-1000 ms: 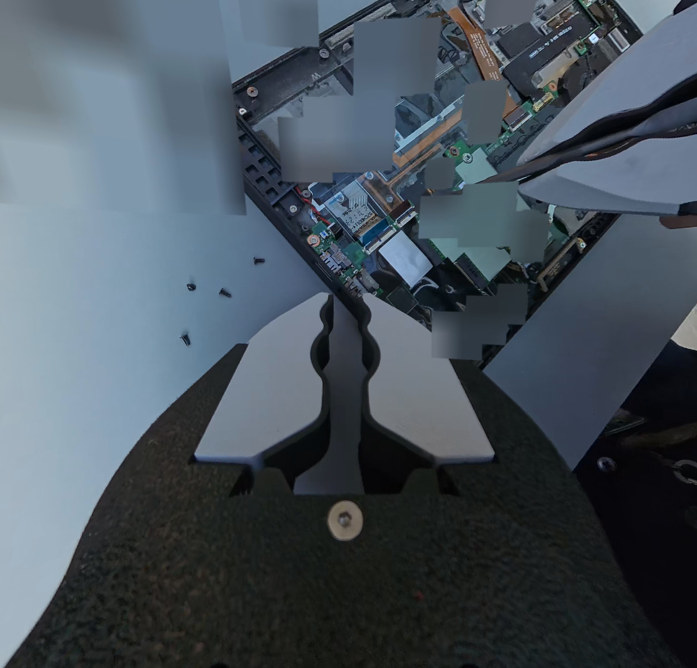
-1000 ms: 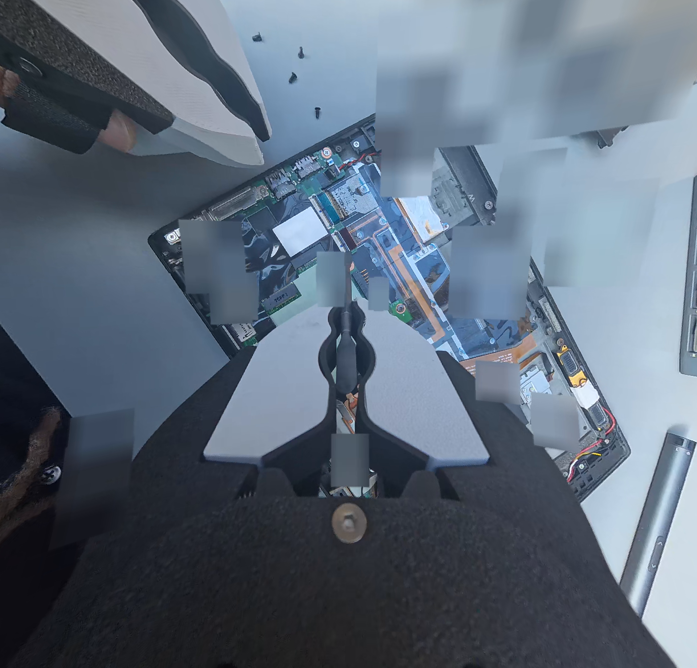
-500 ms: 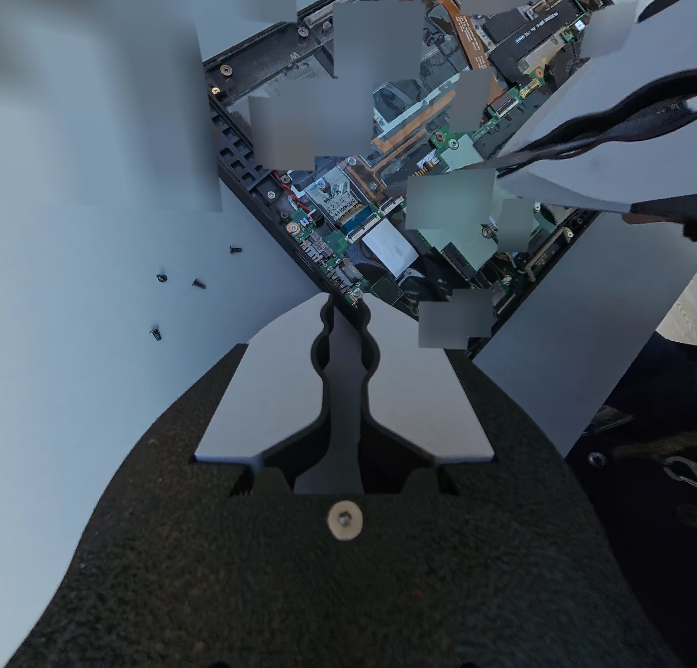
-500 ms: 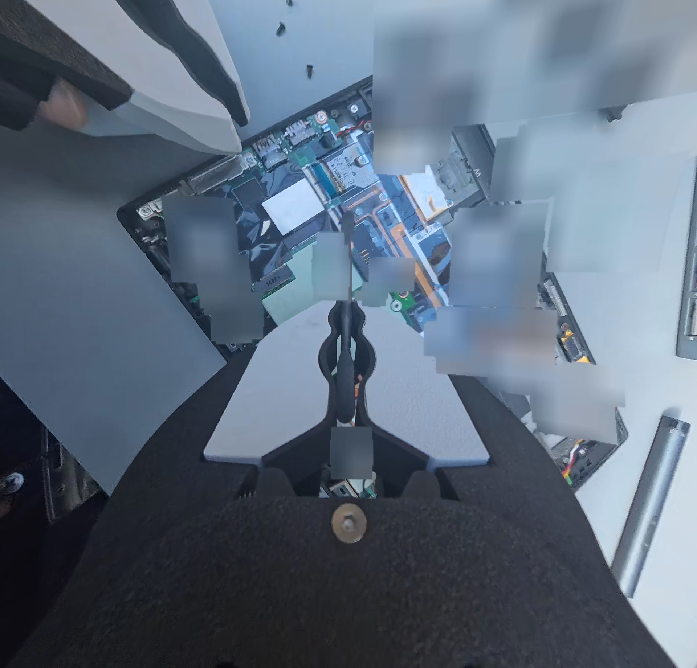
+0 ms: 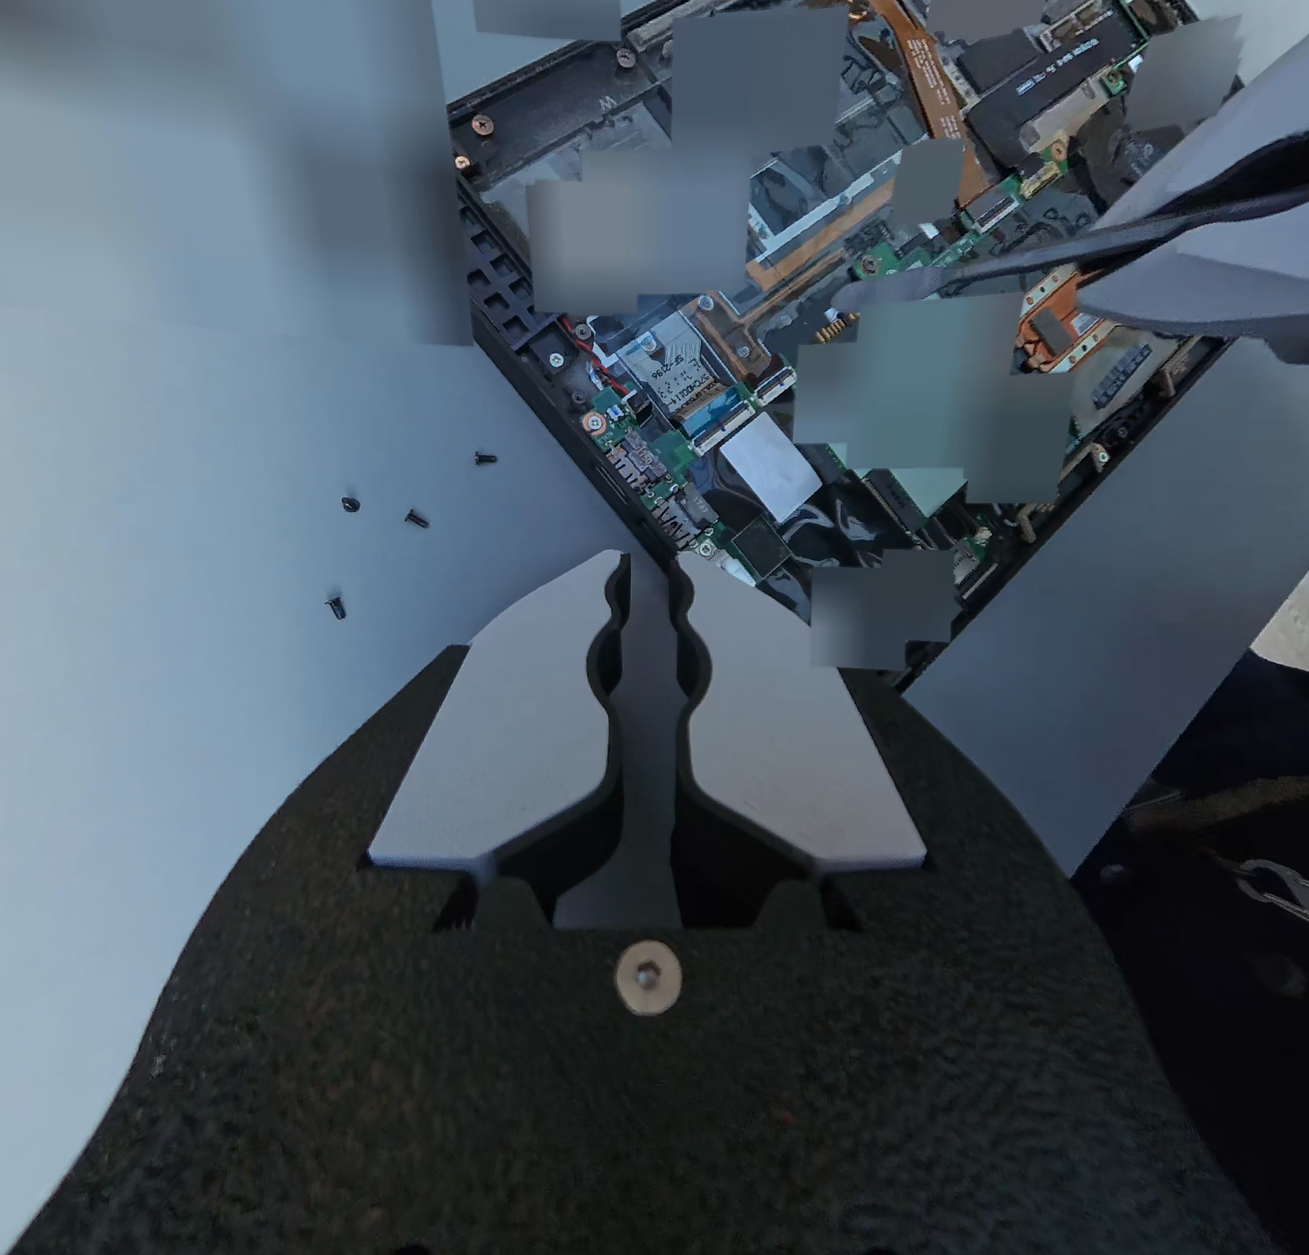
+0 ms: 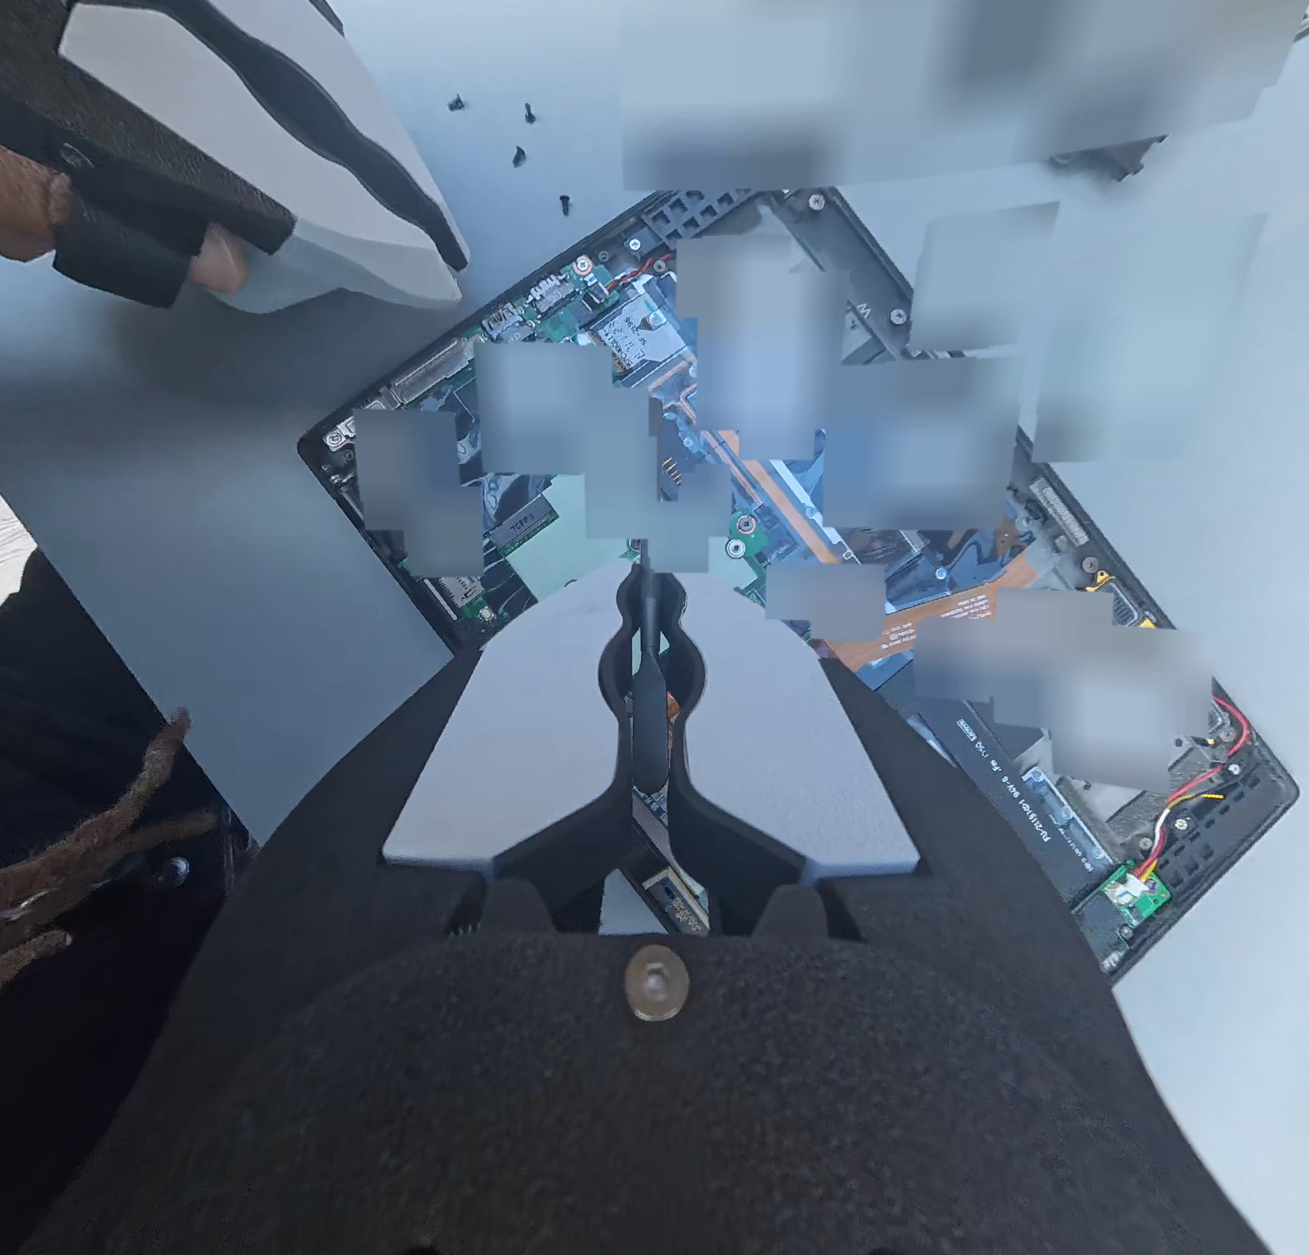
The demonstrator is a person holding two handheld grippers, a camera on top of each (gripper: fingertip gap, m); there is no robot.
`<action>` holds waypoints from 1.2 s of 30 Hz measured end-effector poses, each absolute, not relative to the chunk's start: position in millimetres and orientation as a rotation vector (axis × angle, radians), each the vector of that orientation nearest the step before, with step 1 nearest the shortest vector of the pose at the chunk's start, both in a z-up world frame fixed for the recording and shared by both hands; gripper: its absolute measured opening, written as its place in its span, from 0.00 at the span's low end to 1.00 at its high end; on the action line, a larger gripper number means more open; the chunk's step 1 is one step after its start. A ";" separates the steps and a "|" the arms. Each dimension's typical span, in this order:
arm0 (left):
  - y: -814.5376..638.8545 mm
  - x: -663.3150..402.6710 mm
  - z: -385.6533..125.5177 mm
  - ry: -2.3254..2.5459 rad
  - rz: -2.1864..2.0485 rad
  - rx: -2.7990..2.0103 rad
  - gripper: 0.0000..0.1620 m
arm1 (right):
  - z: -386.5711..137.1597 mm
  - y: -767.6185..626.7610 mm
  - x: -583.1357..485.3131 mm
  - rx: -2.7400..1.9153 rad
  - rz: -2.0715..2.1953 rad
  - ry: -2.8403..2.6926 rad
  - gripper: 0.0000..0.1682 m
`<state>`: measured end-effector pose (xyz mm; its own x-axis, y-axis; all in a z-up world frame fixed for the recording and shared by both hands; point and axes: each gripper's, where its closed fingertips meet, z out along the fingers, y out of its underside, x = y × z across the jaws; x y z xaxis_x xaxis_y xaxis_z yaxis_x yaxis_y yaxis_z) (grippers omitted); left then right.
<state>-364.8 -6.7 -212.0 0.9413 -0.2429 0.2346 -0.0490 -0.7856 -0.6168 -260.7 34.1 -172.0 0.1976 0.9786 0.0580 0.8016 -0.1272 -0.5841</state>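
An opened black laptop (image 5: 552,109) lies on the white table with its circuit boards, copper strips and ribbon cables bare; it also shows in the right wrist view (image 6: 1006,782). My right gripper (image 6: 650,573) is shut on a slim black tool (image 6: 648,697) whose tip sits over the green board in the middle. In the left wrist view the right gripper (image 5: 1105,258) reaches in from the upper right, with the tool (image 5: 992,265) pointing left. My left gripper (image 5: 648,562) is shut and empty, just above the laptop's near edge; a hand holds it (image 6: 283,158).
Several small black screws (image 5: 414,516) lie loose on the table left of the laptop, also seen in the right wrist view (image 6: 520,151). The table's shaded edge (image 5: 1062,654) runs close by the laptop, with dark clothing beyond it. Left tips to right tips: about 12 cm.
My right gripper has carried the tool tip farther left across the board and pulled back, so more of the laptop shows. A grey bar has left its view. The left gripper has only wobbled.
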 end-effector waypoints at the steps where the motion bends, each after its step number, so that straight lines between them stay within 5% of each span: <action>1: -6.4 -365.1 -212.4 0.200 -0.400 -2.453 0.06 | -173.7 33.1 -259.8 -1.985 0.483 -1.652 0.02; 28: -12.1 -352.6 -202.3 0.096 -0.418 -2.452 0.00 | -183.6 22.9 -225.0 -2.021 0.724 -1.560 0.02; 36: -16.7 -353.4 -202.0 0.057 -0.399 -2.453 0.08 | -183.2 14.0 -229.5 -2.000 0.751 -1.583 0.02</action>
